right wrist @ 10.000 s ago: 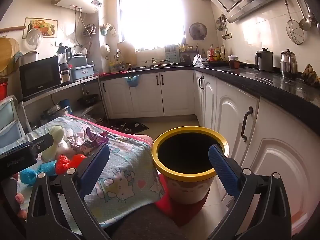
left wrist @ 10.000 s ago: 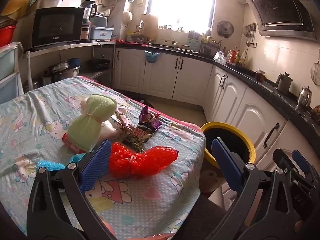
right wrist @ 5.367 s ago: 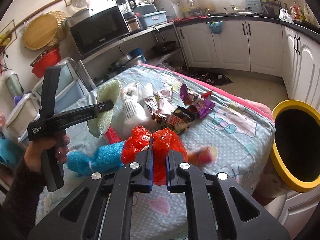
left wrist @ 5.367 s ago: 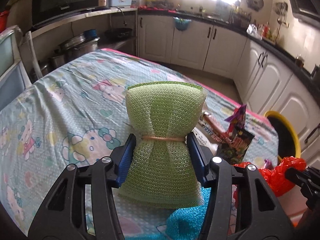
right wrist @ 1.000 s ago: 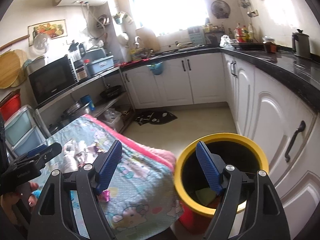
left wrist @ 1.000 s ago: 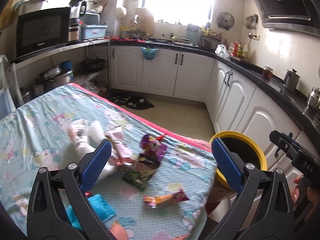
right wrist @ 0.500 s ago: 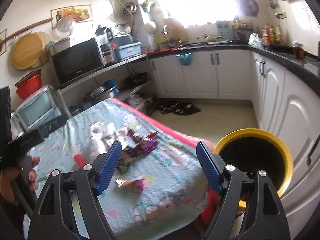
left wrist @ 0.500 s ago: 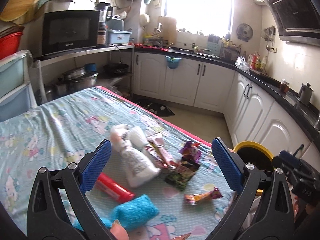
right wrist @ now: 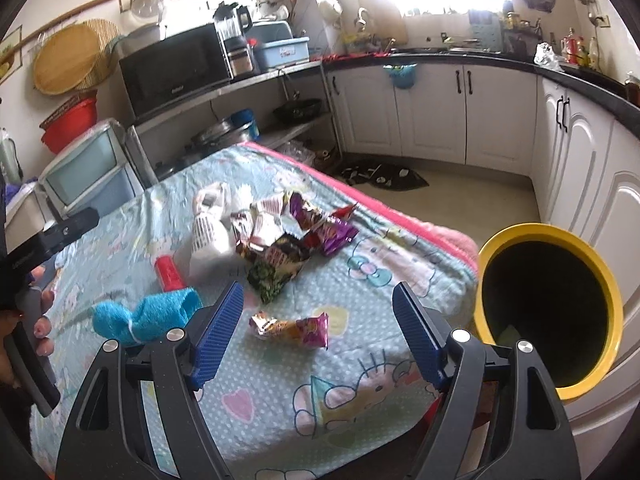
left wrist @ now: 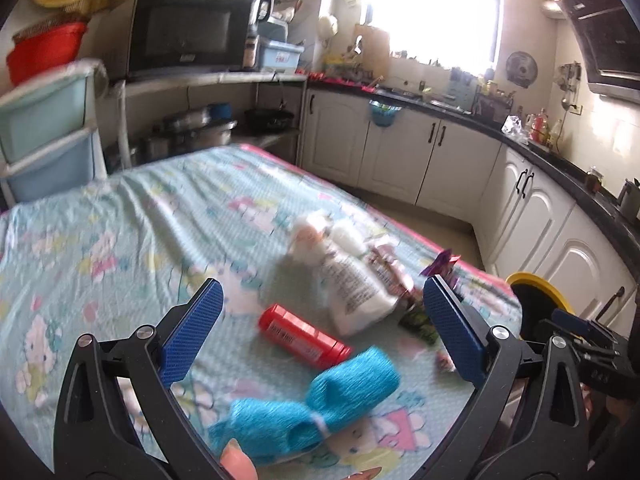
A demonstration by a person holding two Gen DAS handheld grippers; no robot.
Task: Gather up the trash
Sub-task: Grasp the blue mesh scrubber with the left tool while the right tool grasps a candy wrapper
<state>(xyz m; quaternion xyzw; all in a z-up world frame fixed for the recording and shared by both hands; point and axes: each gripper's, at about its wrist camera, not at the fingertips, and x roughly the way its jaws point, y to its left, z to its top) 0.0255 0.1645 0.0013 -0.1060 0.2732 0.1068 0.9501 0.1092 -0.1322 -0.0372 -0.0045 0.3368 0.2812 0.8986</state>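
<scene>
Kitchen table point(right wrist: 256, 400), cartoon-print cloth. Nearest: orange snack wrapper point(right wrist: 290, 326), blue mesh bundle point(left wrist: 316, 400), red tube point(left wrist: 302, 338); farther, white bag point(left wrist: 352, 288) and wrapper pile point(right wrist: 288, 236). Green bundle and red bag had gone, apparently binned in the yellow-rimmed bin point(right wrist: 600, 280). Both grippers, left point(left wrist: 320, 332) and right point(right wrist: 318, 332), hovered low with jaws wide, empty, turned back toward the remaining litter.

Home kitchen, seemingly: microwave point(right wrist: 176, 66), cabinets point(right wrist: 430, 114), countertop point(right wrist: 500, 62).

no text sharp enough to read
</scene>
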